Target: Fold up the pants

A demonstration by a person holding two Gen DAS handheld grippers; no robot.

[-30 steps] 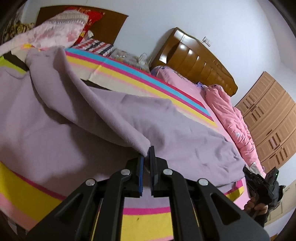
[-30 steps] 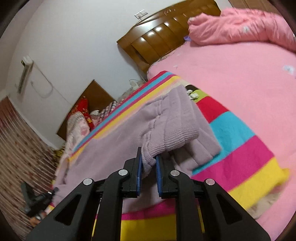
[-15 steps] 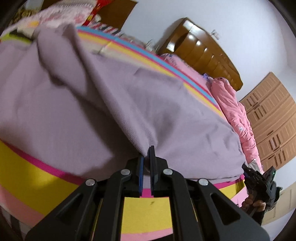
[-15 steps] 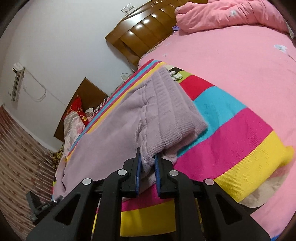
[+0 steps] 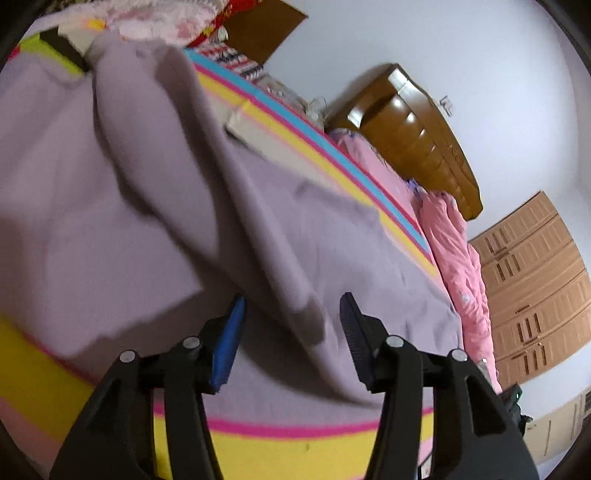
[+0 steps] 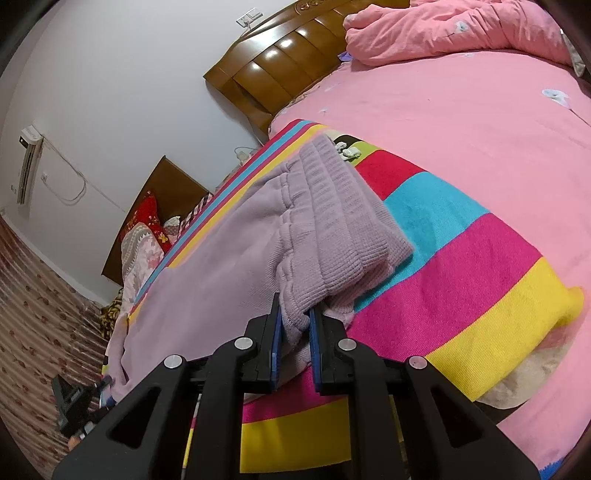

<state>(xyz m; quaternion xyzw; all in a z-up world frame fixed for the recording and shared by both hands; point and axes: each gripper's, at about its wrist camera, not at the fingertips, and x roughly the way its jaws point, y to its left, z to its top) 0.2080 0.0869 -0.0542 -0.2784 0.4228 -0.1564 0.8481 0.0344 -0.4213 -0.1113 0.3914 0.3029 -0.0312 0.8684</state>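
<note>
Left gripper spread wide, blue pads far apart, nothing between them held. A fold of the lilac pants lies loose in the gap, its edge drooping just short of the pads; cloth there is blurred. Right gripper closed to a narrow gap, pinching the ribbed waistband of the same pants at its near corner; fabric bunches between the blue pads.

Pants spread along the striped blanket, waistband end to the right, legs running off to the left. In the left wrist view a long raised ridge of fabric runs from far left down toward the near centre. Waistband is doubled over on itself, its far end touching the blue and red stripes.

Striped blanket (yellow, magenta, cyan bands) covers the near part of the bed, over a pink sheet. Pink quilt heaped at the far right, against the wooden headboard. A second, darker headboard farther left with red and patterned pillows in front of it. Wooden wardrobe at the right in the left wrist view. Wall-mounted air conditioner on the far left of the white wall, with a cable trailing to its right. Patterned floor at lower left in the right wrist view.
</note>
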